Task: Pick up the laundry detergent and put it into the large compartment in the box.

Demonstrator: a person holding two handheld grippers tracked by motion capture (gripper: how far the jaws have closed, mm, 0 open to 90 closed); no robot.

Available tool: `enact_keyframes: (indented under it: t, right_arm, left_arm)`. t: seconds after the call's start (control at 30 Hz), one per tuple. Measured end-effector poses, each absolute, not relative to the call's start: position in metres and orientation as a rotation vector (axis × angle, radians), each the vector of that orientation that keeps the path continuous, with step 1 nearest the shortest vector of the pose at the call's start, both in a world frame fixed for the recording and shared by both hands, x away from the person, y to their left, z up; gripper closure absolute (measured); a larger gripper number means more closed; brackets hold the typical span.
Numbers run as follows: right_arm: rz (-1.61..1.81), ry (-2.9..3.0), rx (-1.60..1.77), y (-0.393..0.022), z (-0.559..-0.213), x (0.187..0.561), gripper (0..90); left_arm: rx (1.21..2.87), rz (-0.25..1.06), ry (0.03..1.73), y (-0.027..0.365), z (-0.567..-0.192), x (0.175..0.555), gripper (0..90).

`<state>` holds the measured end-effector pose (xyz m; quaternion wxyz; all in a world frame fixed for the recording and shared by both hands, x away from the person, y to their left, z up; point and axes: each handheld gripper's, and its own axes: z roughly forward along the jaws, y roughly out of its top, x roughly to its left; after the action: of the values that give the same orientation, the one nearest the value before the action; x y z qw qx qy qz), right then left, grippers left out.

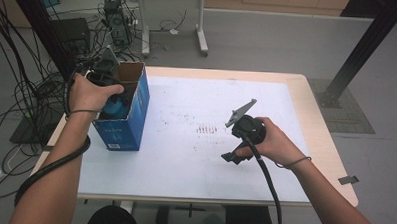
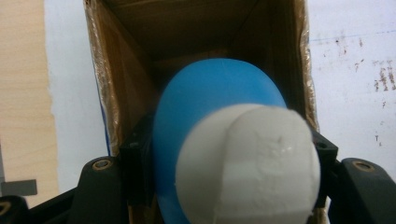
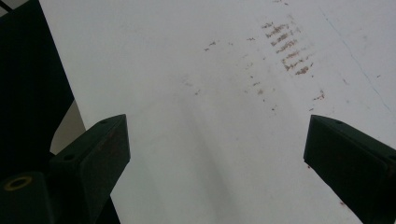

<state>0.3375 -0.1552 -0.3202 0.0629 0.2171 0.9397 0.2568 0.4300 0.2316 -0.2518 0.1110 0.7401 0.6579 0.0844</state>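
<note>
- Step in hand, as judged: lowering a blue plastic bottle with a white cap [image 2: 219, 154] into the open-topped blue cardboard box [image 1: 128, 120] standing at the left part of the white-covered bench [image 1: 226, 108].
- Left gripper [image 2: 224, 186]: jaws clamped on the bottle's sides, just under the cap; the bottle sits in the mouth of the box, base downward.
- Right gripper [image 1: 237, 154]: jaws wide apart and holding nothing, held over bare bench, well apart from the box.
- To do it well: keep the bottle centred between the brown inner walls, descend straight, and release only once the base is judged to rest on the box floor. The box is tall and narrow, so sideways pressure could tip it.
- The left gripper view gives the clearance between bottle and box walls; the high view hides that behind the hand.
- The high view gives the box's place on the bench and both hands.
- The right gripper view gives the brown scuff marks [image 3: 287, 49] on the bench.
</note>
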Motion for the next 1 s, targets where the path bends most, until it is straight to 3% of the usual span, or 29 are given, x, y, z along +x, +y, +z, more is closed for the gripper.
enact_keyframes:
  t: [1.0]
  right_arm:
    - [0.772, 2.837, 0.663, -0.157, -0.322, 0.338, 6.8]
  left_arm:
    - [2.194, 0.241, 1.945, 0.232, -0.268, 0.433, 37.7]
